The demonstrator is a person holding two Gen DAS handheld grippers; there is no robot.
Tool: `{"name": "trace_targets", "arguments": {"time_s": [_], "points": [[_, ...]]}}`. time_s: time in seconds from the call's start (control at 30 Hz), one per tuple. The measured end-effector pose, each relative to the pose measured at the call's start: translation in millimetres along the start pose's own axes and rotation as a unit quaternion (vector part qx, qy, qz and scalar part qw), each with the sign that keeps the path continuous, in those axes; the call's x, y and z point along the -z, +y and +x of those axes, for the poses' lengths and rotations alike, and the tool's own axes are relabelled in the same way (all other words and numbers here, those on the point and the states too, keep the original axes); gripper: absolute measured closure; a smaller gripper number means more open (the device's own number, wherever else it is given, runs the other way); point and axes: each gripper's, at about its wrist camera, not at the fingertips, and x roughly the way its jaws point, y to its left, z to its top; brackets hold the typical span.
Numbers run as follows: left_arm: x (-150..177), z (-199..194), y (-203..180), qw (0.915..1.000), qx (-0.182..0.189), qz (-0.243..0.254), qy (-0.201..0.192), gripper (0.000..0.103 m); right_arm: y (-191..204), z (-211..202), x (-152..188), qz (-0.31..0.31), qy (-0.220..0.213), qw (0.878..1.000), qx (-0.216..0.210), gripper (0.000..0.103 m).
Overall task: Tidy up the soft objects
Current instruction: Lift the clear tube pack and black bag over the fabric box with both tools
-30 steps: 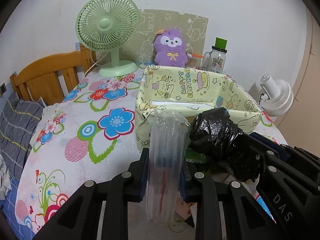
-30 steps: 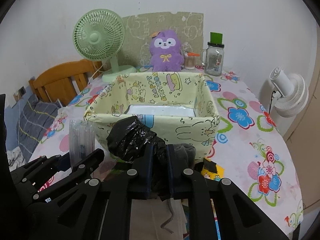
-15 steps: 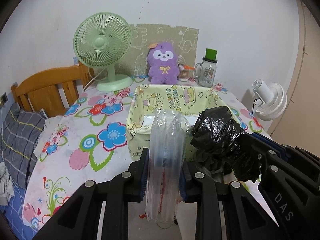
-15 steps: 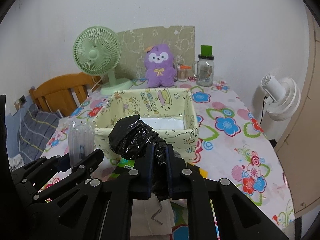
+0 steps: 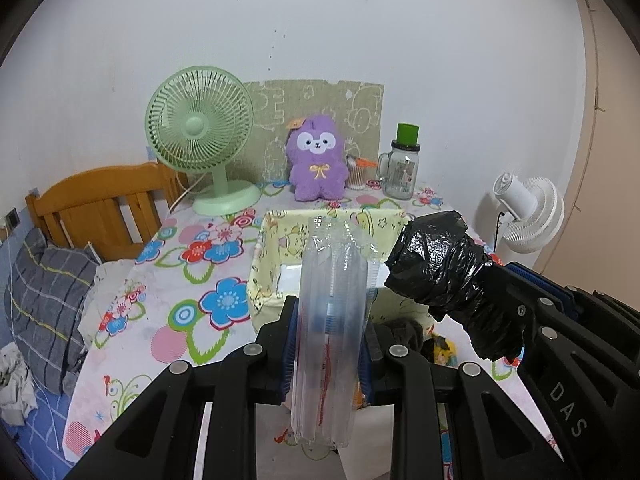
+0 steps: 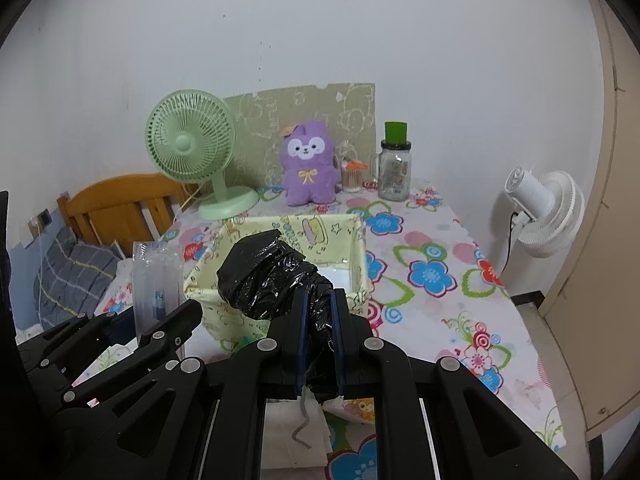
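Observation:
My left gripper (image 5: 329, 320) is shut on a clear plastic air-cushion pack (image 5: 332, 328), which stands upright between its fingers above the table. The right gripper (image 6: 319, 312) is shut on a crumpled black plastic bag (image 6: 276, 280), seen also at the right of the left wrist view (image 5: 440, 264). Both are held in the air in front of a yellow cartoon-print fabric basket (image 5: 266, 256) (image 6: 352, 232) that has something white lying inside. A grey soft item (image 5: 406, 330) lies on the table below the basket's near wall.
At the back of the flowered tablecloth (image 6: 440, 240) stand a green fan (image 5: 200, 140), a purple plush toy (image 5: 316, 164), a glass jar with a green lid (image 5: 402, 168) and a small toothpick holder. A white fan (image 6: 540, 216) stands off to the right, a wooden headboard (image 5: 100, 200) at left.
Both grippers have risen with their loads, so the basket and table look lower and farther away. Both grips have stayed the same.

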Motion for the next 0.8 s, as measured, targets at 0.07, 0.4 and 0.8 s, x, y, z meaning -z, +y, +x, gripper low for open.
{"name": "trace_targets", "arguments": {"time_s": [0.07,0.4,0.8], "points": [[-3.2,-3.8,-1.0,1.0,0.0,0.001,-0.004,0.078,-1.1,-3.3,-3.2,0.0,-0.003,1.0,-0.001,0.089],[-16.3,-1.1,-1.3,0.9999,0.006,0.004,-0.008,0.078,-2.6,-4.2,-17.7,-0.001,-0.009,1.0,0.003,0.089],[-40.4,31.0,5.3,1.0,0.005,0.005,0.004,0.078,-3.8,30.5,-41.9,0.001,0.002,1.0,0.001,0.089]]}}
